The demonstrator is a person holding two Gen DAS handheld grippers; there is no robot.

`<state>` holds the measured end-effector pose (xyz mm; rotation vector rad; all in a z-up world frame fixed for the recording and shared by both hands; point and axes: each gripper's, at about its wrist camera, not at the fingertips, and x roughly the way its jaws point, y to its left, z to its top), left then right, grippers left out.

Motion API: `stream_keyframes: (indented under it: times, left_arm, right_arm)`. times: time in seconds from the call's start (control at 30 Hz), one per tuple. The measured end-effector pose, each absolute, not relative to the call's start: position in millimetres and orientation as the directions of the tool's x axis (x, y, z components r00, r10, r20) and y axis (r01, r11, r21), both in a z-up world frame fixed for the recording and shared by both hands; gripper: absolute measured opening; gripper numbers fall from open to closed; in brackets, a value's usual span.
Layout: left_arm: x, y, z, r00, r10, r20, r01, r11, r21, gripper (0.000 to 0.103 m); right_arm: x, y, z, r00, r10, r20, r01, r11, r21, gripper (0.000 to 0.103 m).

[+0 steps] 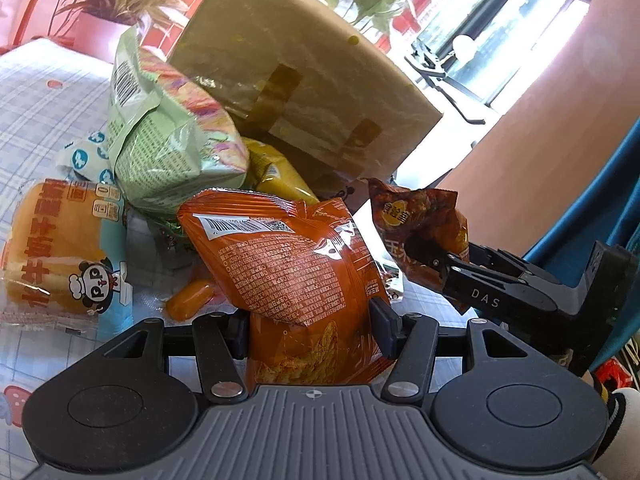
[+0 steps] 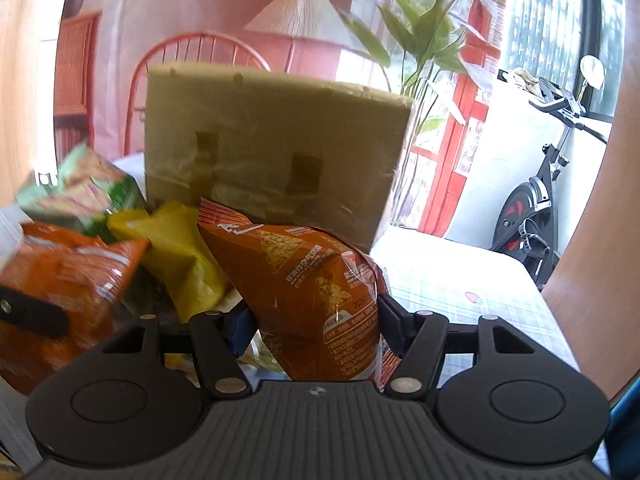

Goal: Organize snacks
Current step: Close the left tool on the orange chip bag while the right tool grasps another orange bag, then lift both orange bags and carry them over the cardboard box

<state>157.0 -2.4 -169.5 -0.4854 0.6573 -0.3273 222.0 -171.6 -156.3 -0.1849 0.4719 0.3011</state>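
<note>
My left gripper (image 1: 312,330) is shut on an orange chip bag (image 1: 288,256) with its barcode side up, at the front of a snack pile. In the right wrist view that bag (image 2: 68,276) and the left gripper's fingers (image 2: 32,314) are blurred at the left edge. My right gripper (image 2: 314,328) is shut on a darker orange tortilla-chip bag (image 2: 312,280), held off the table; the left wrist view shows this bag (image 1: 416,224) pinched by the right gripper (image 1: 434,258) on the right. A tall beige box (image 1: 304,80) (image 2: 272,152) stands behind the pile.
A green bag (image 1: 168,148) (image 2: 80,192), a yellow bag (image 1: 280,176) (image 2: 176,248), a wrapped bread roll (image 1: 60,248), a blue-and-white packet (image 1: 84,156) and a small orange sausage (image 1: 190,300) lie on the checked tablecloth (image 2: 460,280). An exercise bike (image 2: 532,216) stands beyond the table.
</note>
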Motion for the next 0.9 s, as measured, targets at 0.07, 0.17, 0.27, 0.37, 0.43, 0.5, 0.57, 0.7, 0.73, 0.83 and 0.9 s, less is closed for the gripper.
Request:
stream_keyframes:
  times: [0.07, 0.17, 0.27, 0.37, 0.43, 0.5, 0.57, 0.7, 0.73, 0.83, 0.9]
  left_arm:
    - [154, -1, -167, 0.754, -0.429, -0.498, 0.143, 0.846, -0.513, 0.059]
    - [155, 0, -160, 0.769, -0.405, -0.495, 0.146, 0.865, -0.48, 0.059]
    - [154, 1, -149, 0.789, -0.381, -0.481, 0.157, 0.883, -0.442, 0.059]
    - [153, 3, -134, 0.811, -0.372, -0.452, 0.18, 0.893, -0.412, 0.059]
    - [154, 4, -126, 0.819, -0.377, -0.433, 0.196, 0.892, -0.407, 0.059]
    - [154, 3, -120, 0.819, -0.39, -0.421, 0.211, 0.887, -0.411, 0.059]
    - [152, 1, -116, 0.816, -0.409, -0.409, 0.231, 0.879, -0.418, 0.059]
    - [149, -5, -106, 0.814, -0.429, -0.392, 0.264, 0.873, -0.409, 0.059]
    - [150, -5, -103, 0.816, -0.429, -0.387, 0.268, 0.874, -0.405, 0.059]
    - [154, -2, -88, 0.83, -0.424, -0.364, 0.27, 0.875, -0.403, 0.059]
    - [156, 3, -79, 0.843, -0.415, -0.344, 0.27, 0.877, -0.396, 0.059]
  right_arm:
    - [218, -169, -153, 0.847, 0.252, -0.468, -0.328, 0.94, -0.088, 0.064]
    - [213, -166, -145, 0.847, 0.262, -0.462, -0.328, 0.942, -0.066, 0.064]
    - [211, -167, -139, 0.851, 0.271, -0.451, -0.324, 0.945, -0.044, 0.064]
    - [211, -167, -128, 0.857, 0.276, -0.435, -0.32, 0.947, -0.028, 0.064]
    - [212, -168, -121, 0.86, 0.282, -0.425, -0.319, 0.948, -0.016, 0.064]
    - [213, -168, -114, 0.864, 0.285, -0.415, -0.318, 0.948, -0.009, 0.064]
    - [213, -168, -108, 0.867, 0.289, -0.405, -0.318, 0.948, -0.007, 0.064]
    - [212, -167, -100, 0.87, 0.296, -0.394, -0.324, 0.946, -0.006, 0.064]
    - [211, -168, -98, 0.871, 0.298, -0.392, -0.325, 0.946, -0.003, 0.064]
    - [212, -168, -91, 0.873, 0.3, -0.383, -0.323, 0.946, 0.005, 0.064]
    - [213, -169, -86, 0.876, 0.303, -0.375, -0.323, 0.946, 0.01, 0.064]
